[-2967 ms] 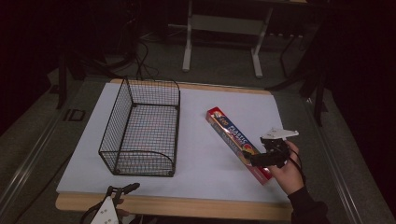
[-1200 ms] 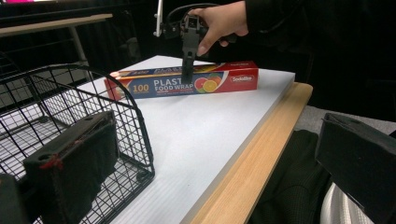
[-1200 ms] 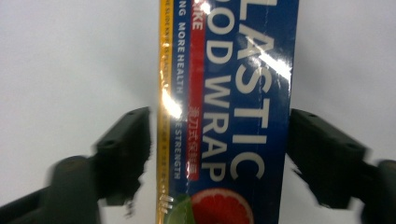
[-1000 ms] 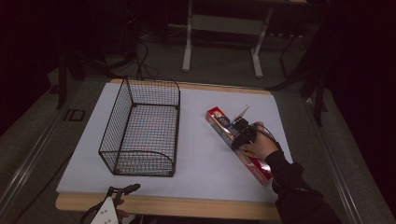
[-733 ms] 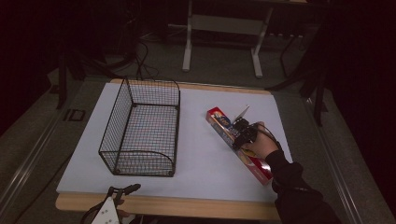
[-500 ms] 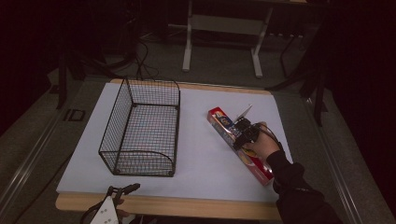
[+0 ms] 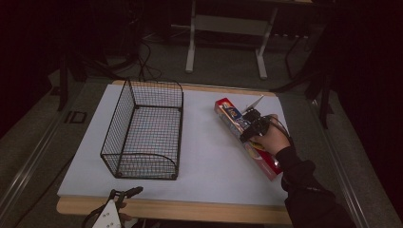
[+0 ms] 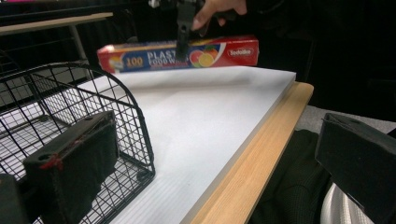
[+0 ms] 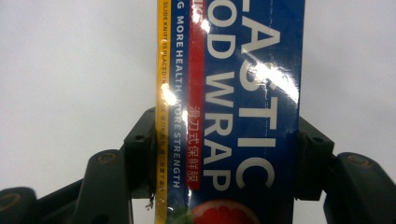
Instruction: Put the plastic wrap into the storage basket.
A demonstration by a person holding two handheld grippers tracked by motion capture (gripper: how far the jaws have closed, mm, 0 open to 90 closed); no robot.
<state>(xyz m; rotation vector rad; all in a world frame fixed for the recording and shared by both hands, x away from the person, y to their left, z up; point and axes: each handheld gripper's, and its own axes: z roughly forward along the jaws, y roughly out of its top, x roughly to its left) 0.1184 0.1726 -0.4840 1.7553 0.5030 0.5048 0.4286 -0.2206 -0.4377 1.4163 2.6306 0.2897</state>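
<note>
jaws flush against wrap box (image 9: pixel 229 112)

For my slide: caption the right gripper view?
Right gripper jaws straddling a plastic wrap box on the white table.

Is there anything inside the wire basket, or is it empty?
Empty. Through the wire basket you see just its bare mesh floor in the high view. The plastic wrap box lies outside it on the table, with the right gripper around it.
</note>
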